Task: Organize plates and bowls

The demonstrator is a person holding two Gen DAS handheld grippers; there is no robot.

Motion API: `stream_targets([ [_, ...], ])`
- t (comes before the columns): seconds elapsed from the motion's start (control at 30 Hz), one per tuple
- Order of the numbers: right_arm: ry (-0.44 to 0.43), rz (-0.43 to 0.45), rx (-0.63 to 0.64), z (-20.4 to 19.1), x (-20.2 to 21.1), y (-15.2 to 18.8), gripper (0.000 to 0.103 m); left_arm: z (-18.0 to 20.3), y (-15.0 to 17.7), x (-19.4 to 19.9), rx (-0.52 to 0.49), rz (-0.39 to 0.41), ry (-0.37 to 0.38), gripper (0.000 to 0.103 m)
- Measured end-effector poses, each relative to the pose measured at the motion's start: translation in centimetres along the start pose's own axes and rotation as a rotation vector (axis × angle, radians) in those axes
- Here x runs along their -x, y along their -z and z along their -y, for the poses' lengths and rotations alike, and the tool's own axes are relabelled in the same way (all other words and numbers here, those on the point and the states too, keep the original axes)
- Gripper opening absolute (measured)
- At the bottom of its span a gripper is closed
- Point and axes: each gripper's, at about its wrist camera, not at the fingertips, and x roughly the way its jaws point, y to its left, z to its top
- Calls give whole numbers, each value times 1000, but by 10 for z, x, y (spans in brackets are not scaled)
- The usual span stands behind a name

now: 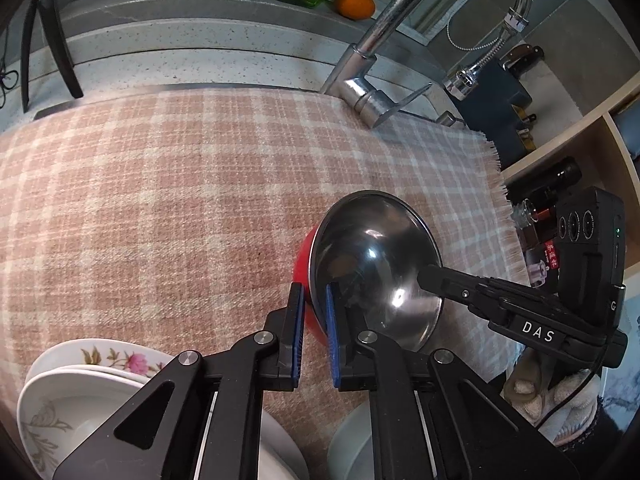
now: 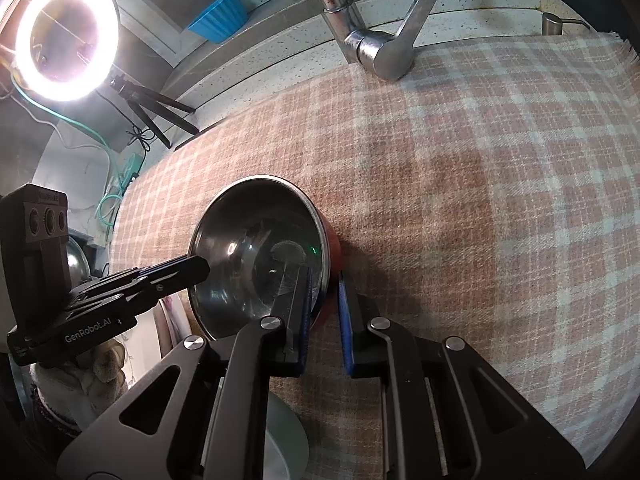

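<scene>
Gripping, with both tools at once, the round steel bowl with the red outer wall (image 1: 372, 264), sitting on the pink-and-cream checked cloth (image 1: 160, 208) spread over the counter in front of the chrome tap (image 1: 360, 92). Clamping the near-left rim with the left gripper (image 1: 314, 334): one blue pad inside against the shiny steel, the other outside on the red wall, jaws drawn nearly together with only the thin rim between. Pinching the opposite rim with the right gripper (image 2: 324, 316) in the same way, inner finger over the steel hollow, outer finger on the cloth side. Appearing in the left wrist view too, reaching in from the right onto the far edge.

Judging the step as the pick-up of this bowl, grasp apparently made, lift not yet begun; bowl looking tilted rather than flat, though hard to say whether any part is off the cloth.

Waiting at lower left: the stack of white china plates and dishes with flower prints (image 1: 80, 392), and a pale dish (image 1: 352, 440) partly hidden under the left tool.

Calling next, probably, for raising both hands together and level, keeping the two grips matched so the thin rim neither slips nor twists, then carrying toward the stacked ware.
</scene>
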Motion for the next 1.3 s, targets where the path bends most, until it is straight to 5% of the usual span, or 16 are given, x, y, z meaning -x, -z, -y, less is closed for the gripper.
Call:
stream_targets([
  [0.57,-2,37,11,-17,22,-3,12,2,1,33,-2,55,37,9],
  [1.3,-53,71,115,-113,41,19,12,-34,30,121,13,155,19,9],
])
